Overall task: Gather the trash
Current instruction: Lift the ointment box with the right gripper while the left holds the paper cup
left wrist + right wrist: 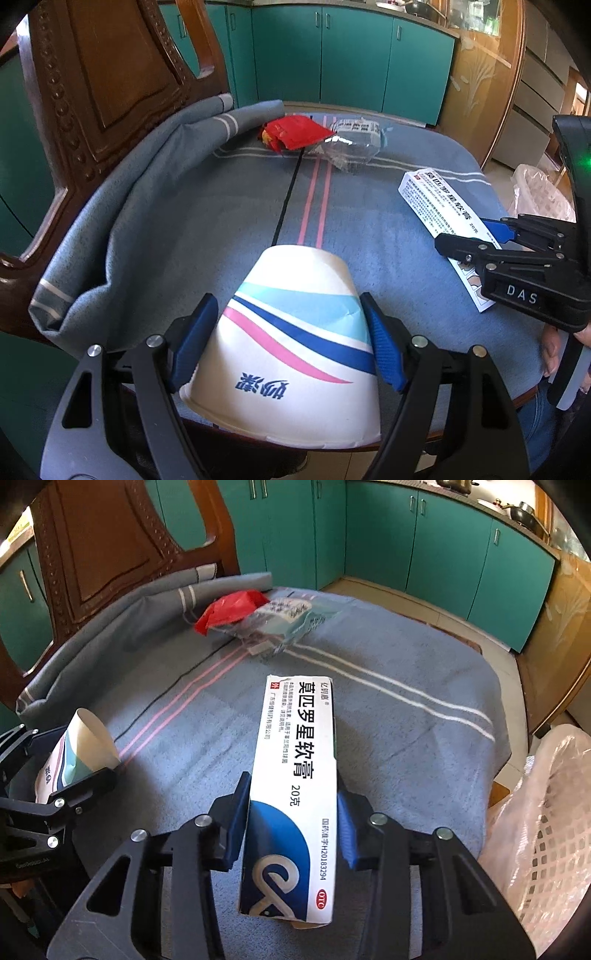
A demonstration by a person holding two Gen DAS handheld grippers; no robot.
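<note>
Left gripper (288,343) enters from 6 o'clock in its own wrist view, blue fingers (195,332) pressed against both sides of a paper cup (295,332). Cup lies tilted, base pointing away, rim toward the camera; its right wall shows a crease near the pad. In the right wrist view the same cup (79,753) and left gripper (62,775) sit at 9 o'clock.

Right gripper (291,827) also comes in from 6 o'clock, fingers (238,823) closed on the long sides of an ointment box (295,797) lying lengthwise along them. From the left view the box (439,203) and right gripper (476,236) sit at 3 o'clock, the gripper body lettered "DAS".

Surface is a wooden chair seat covered by a blue-grey blanket (207,221) with pink, black and white stripes; carved chair back (92,74) at 10 o'clock. At 12 o'clock on the blanket, a red wrapper (291,133) touches a clear plastic package (351,144). Teal cabinets (351,55) behind. A white basket with plastic liner (543,830) sits at 4 o'clock in the right view.

Writing: box reads "莫匹罗星软膏", "20克", "OTC", "国药准字H20183294". Blue characters on the cup not clearly readable.
</note>
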